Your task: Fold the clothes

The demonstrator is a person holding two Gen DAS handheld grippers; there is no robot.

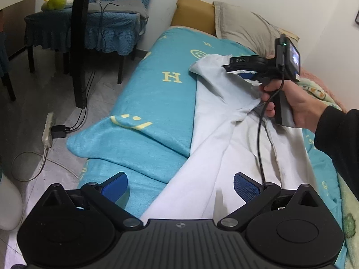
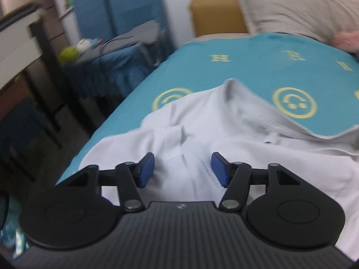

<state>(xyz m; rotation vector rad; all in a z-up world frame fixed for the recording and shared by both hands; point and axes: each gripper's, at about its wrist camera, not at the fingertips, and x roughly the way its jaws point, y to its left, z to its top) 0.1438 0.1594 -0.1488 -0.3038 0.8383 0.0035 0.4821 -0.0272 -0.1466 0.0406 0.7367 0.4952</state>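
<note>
A white garment [image 1: 226,134] lies crumpled along a bed covered by a turquoise blanket [image 1: 157,94] with yellow smiley prints. My left gripper [image 1: 180,188] is open and empty, hovering over the near end of the garment. My right gripper [image 1: 241,70], held in a hand, is over the garment's far end; in its own view the right gripper [image 2: 182,170] is open, its blue pads [image 2: 147,170] either side of a stitched fold of the garment [image 2: 202,134], not pinching it.
A beige pillow [image 1: 246,27] and a mustard headboard [image 1: 193,13] are at the bed's far end. Chairs with blue covers [image 1: 107,29], a dark table leg [image 1: 79,44] and a power strip with cables [image 1: 48,130] are on the floor to the left.
</note>
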